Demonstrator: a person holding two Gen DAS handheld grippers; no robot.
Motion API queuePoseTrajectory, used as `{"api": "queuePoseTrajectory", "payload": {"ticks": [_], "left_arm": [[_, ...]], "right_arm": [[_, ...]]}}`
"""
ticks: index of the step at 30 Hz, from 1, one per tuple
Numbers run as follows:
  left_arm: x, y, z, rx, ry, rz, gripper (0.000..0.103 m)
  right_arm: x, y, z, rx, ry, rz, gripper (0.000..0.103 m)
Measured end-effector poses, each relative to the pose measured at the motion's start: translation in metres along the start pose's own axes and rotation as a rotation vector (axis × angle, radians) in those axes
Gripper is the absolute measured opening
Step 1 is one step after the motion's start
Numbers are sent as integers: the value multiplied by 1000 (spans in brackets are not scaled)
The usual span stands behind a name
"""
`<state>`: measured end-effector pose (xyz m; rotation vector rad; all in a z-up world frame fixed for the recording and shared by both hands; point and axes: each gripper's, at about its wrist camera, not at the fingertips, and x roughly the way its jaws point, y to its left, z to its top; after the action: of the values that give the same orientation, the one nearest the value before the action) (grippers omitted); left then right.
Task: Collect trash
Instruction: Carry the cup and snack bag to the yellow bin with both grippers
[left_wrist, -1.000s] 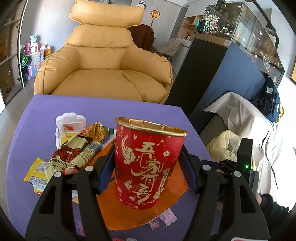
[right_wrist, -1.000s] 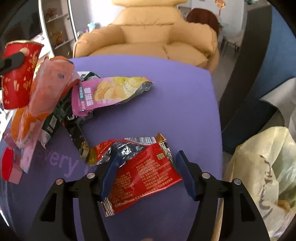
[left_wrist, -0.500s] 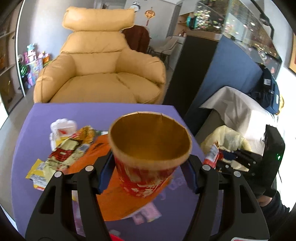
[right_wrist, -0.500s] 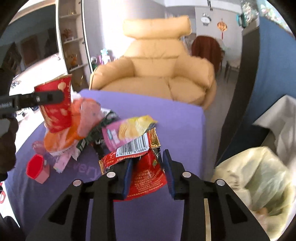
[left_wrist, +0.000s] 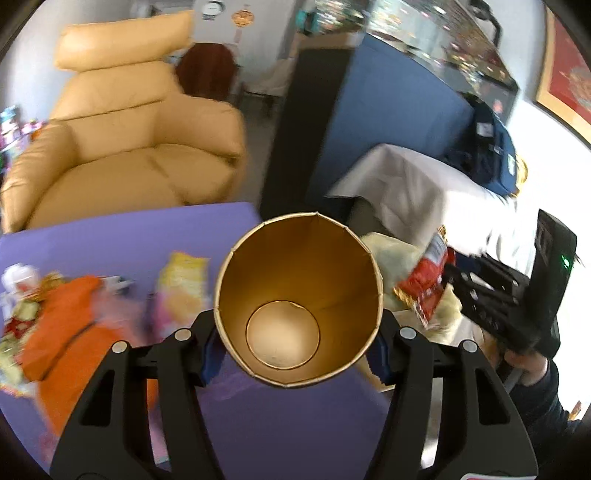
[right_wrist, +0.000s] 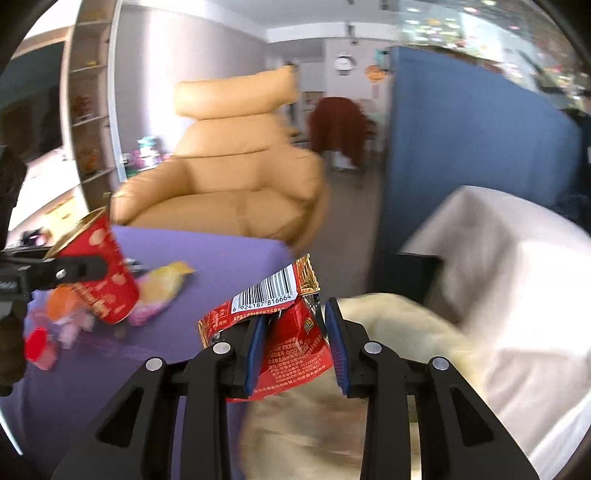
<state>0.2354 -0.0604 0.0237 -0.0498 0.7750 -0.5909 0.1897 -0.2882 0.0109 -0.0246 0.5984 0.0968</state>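
Red paper cup (left_wrist: 298, 306) clamped in the left gripper (left_wrist: 295, 354), tilted, gold inside seen empty, held above the purple table (left_wrist: 110, 236), red snack wrapper (right_wrist: 295, 332) pinched in the right gripper (right_wrist: 295, 343) over the yellowish trash bag (right_wrist: 399, 332) beside the table's right edge, more wrappers (left_wrist: 70, 332) left on the table.

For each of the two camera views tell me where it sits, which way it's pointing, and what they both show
Left wrist: sits on the left gripper, looks down into the gold-lined red cup it holds above the purple table; the right gripper shows.
Right wrist: sits on the right gripper, faces the armchair; holds the red wrapper above the yellowish bag.
Shared: cup, wrapper, table, armchair, bag.
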Motion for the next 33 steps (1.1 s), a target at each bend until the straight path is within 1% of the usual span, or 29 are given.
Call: {"api": "queuePoseTrajectory", "payload": {"ticks": [2,3,6,10,12,13,14,16,19,21,24,29,30,31,32,33], "left_arm": [[18,-19,4,16,23,-48,58],[32,-31,7,27,39,-84,58],[66,-62,12,59,77,-153,58],[111,-93,16,68,132,-218,58],[134,-105,17,54,170,-281,59],[141,-108,16,48,187,-307,64],[153,-114,16,44,215,-337,73],[162,-120,16,39,219,-332,81],[163,-121,15,36,222,-327,81],[157,-116,16,21,208,-317,81],[141,-102,19,-5,156,-269,81],[110,-78,18,-21,81,-167,81],[105,-75,17,-18,72,-154,81],[100,-71,14,-12,66,-136,81],[95,-68,12,-9,63,-123,81],[89,-62,9,-12,63,-111,81]], "right_arm": [[-4,-31,-4,29,6,-69,31],[-6,-43,-7,43,8,-91,31],[-12,-80,-15,82,11,-172,31],[-16,-119,-28,146,19,-231,31],[-18,-131,-36,158,25,-248,31],[-18,-137,-40,168,29,-252,31],[-16,-139,-43,174,32,-252,31],[-12,-144,-49,189,40,-250,31],[-8,-146,-54,205,40,-241,31],[-9,-145,-55,216,32,-225,31],[-6,-138,-48,225,17,-181,31],[12,-109,-31,188,31,-106,31],[18,-103,-29,177,42,-91,31],[27,-98,-27,172,73,-75,35],[35,-95,-26,174,111,-58,41],[45,-92,-28,182,162,-31,41]]}}
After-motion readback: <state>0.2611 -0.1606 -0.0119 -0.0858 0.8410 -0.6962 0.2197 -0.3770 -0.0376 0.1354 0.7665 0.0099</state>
